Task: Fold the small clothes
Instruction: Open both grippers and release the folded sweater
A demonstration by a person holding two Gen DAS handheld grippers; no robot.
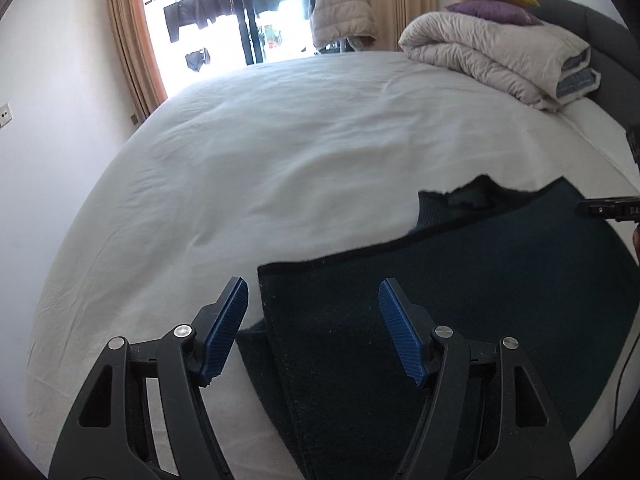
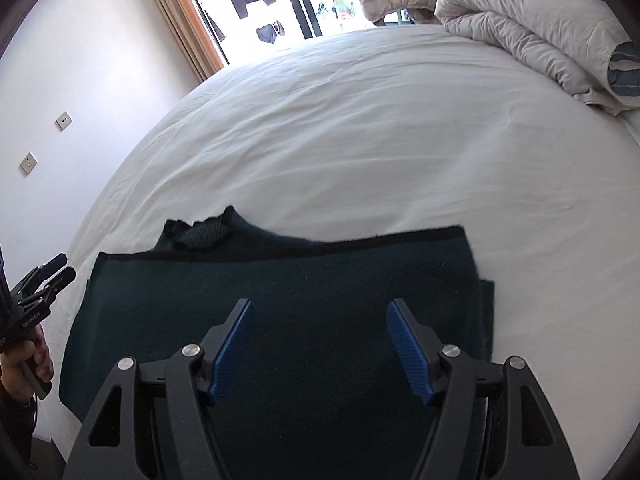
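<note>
On the white bed [image 2: 360, 128], a folded dark sweater [image 2: 280, 288] lies beneath open claws.

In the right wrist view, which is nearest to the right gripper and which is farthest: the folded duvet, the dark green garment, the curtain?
From the right gripper:
1. Dark green garment, directly below and ahead of the gripper on the bed.
2. Folded duvet, far right, at the head of the bed.
3. Curtain, upper left, beyond the far edge of the bed.
</note>
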